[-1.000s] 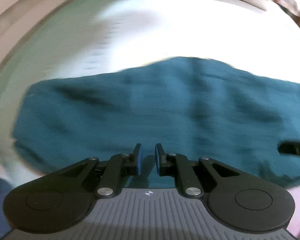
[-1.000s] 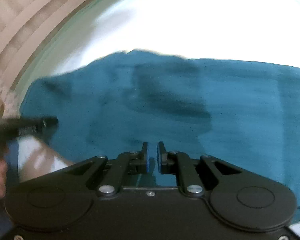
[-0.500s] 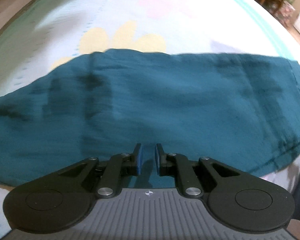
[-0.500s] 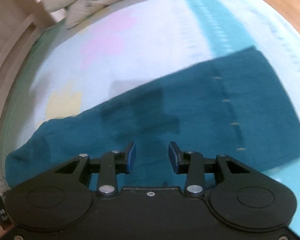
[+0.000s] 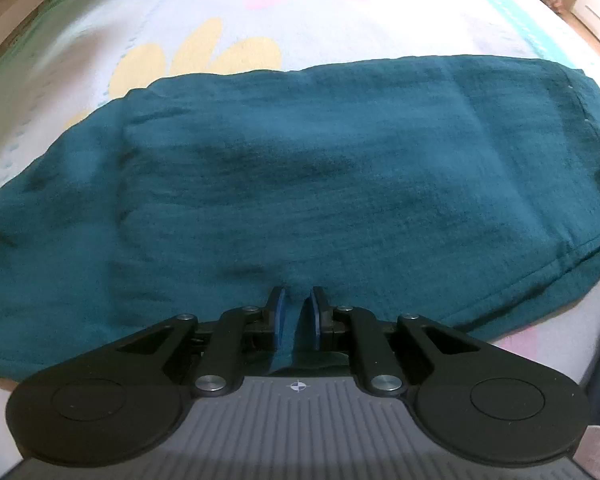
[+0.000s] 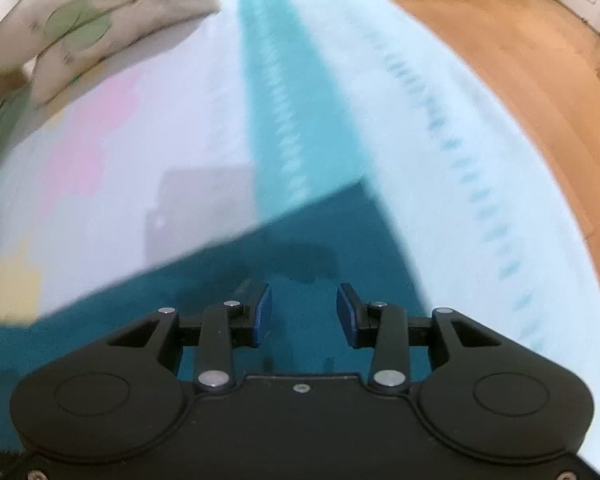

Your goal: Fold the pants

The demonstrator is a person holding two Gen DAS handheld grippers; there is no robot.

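Observation:
Dark teal pants (image 5: 340,184) lie folded lengthwise across the flowered bed sheet (image 5: 260,20), with the hem end at the right. At their near edge my left gripper (image 5: 297,312) is shut on a pinch of the teal cloth, which rises between its blue pads. In the right wrist view, the end of the pants (image 6: 308,248) lies below my right gripper (image 6: 303,312). That gripper hangs open over the cloth with nothing between its fingers. The view is blurred by motion.
A leaf-patterned pillow (image 6: 92,20) lies at the far left of the bed. A turquoise stripe (image 6: 284,100) runs along the sheet near the bed's right edge. Beyond that edge is wooden floor (image 6: 520,80).
My right gripper opened, let go of the cloth and swung right to the pants' end. The left gripper, still pinched shut, shifted along the pants and sank slightly.

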